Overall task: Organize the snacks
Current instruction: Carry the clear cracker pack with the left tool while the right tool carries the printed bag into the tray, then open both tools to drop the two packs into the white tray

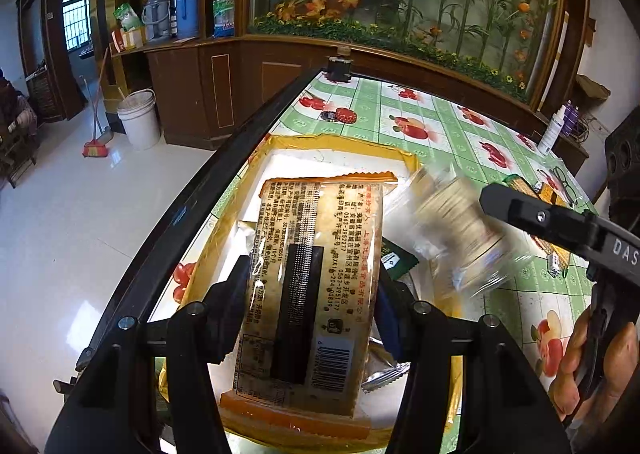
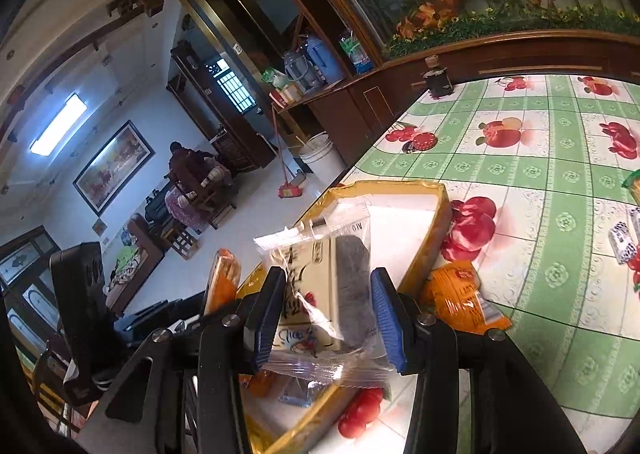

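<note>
Left wrist view: a long orange-edged snack packet (image 1: 312,290) is pinched by the left claw (image 1: 310,318) above the yellow-rimmed box (image 1: 340,142), which sits at the desk's (image 1: 460,134) left edge. A clear-wrapped snack (image 2: 324,294) is pinched by the right claw (image 2: 328,324) over the same box — its slack film could slip from the pads if it is swung fast. With both claws crowded over one box, a collision is judged likely, and the box could be nudged off the near edge. Open room is seen toward the desk's far edge; an orange packet (image 2: 460,298) lies just beside the box.
</note>
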